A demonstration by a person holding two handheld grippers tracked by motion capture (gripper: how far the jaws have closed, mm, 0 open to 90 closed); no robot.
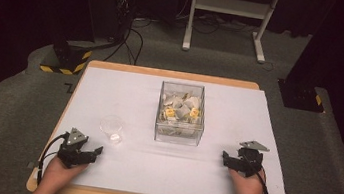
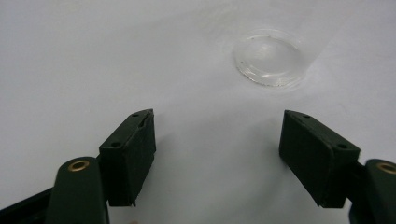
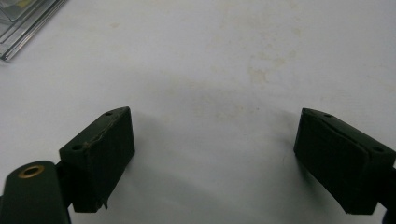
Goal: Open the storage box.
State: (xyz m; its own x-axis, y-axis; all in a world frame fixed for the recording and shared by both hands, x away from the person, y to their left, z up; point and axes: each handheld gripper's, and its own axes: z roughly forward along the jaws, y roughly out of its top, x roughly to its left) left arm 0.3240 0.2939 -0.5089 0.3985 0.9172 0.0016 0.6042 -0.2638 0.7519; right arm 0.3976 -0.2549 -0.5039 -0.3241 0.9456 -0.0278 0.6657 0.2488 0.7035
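- White table, dark room behind w/ 1 white stand.
- I see 1 clear box mid-table, packets inside, too many to count.
- 1 clear cup just ahead of my left gripper; jaws wide apart, nothing between.
- Right gripper near the box's right; jaws apart too, holding nothing.

Grey carpet fills the frame's edges; a white desk frame stands top centre, black cables trail upper left, darkness beyond.
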